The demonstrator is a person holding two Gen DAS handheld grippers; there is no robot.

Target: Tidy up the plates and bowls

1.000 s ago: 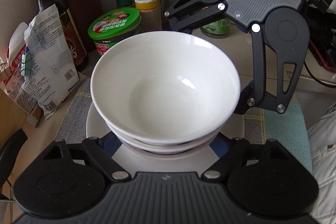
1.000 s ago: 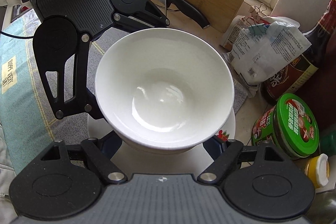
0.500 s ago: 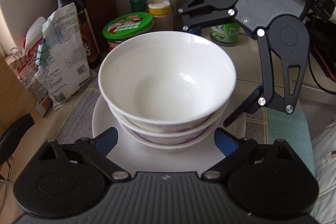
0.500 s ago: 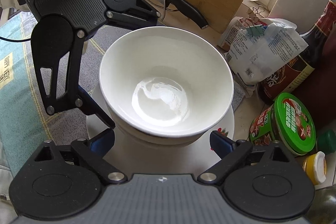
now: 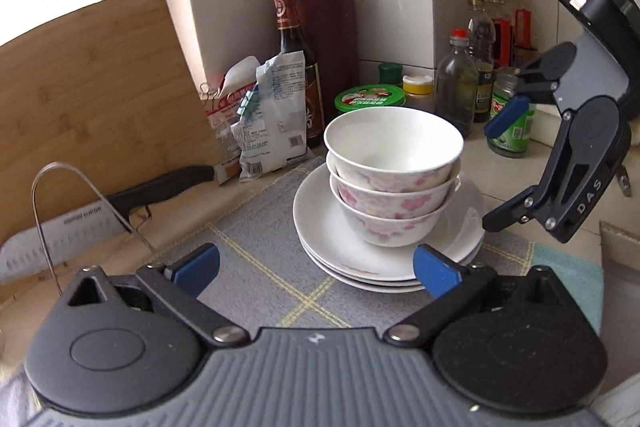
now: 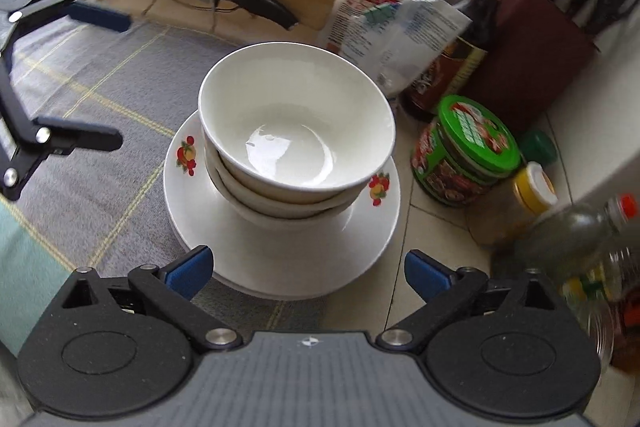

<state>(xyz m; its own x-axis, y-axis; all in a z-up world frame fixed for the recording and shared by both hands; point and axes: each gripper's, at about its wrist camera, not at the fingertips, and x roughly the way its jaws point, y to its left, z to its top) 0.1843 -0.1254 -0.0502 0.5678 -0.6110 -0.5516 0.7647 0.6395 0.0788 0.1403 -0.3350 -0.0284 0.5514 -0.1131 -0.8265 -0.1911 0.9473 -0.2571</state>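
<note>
Both grippers had just let go of the top bowl [image 5: 394, 143] and backed away from it, their jaws opening over the last moment until nothing lay between them. A second earlier the two grippers had bracketed that bowl from opposite sides; now the left gripper [image 5: 316, 269] stood wide open at the near edge of the stack, its blue fingers [image 5: 434, 271] clear of the crockery, and the right gripper [image 6: 308, 269] was equally spread, with the plates only in front of it, not touched. From the left wrist view the right gripper hung off to the side of the stack, apart from it. The bowl sat nested in two flowered bowls [image 5: 390, 205], three in all, and these rested on a pile of white plates [image 5: 316, 227] with fruit motifs on the rim, all standing on a grey checked mat [image 5: 256, 227] on the worktop [image 6: 436, 227]. The stack looked upright and settled, leaning only a little towards the bottles. Judging by that, the stacking seemed done or nearly so: no loose plate or bowl showed elsewhere in either view. A knife [image 5: 120, 205] lay beside the cutting board [image 5: 88, 99], and a green-lidded jar [image 6: 468, 151] stood just beside the plates, so any further move of the pile would want care on that side.
</note>
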